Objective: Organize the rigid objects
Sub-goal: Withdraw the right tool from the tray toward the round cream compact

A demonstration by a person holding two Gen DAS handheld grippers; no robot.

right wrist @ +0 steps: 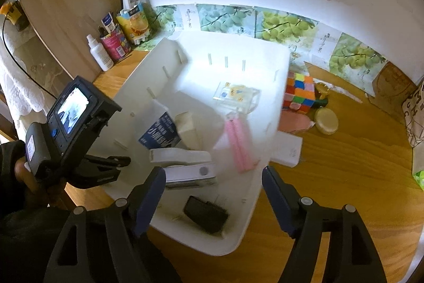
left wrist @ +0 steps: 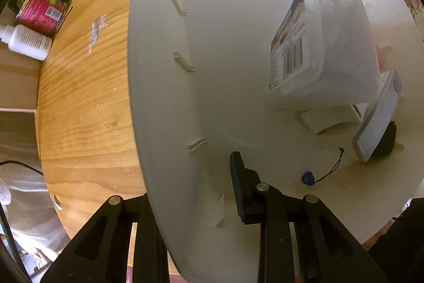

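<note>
White plastic bin, rectangular, ribbed inner walls, on wooden table; holds clear labelled box, pink packet, black item. Packet blurred; label print unreadable. Left gripper clamps the bin's wall. Right gripper open wide, empty, above the bin.
</note>
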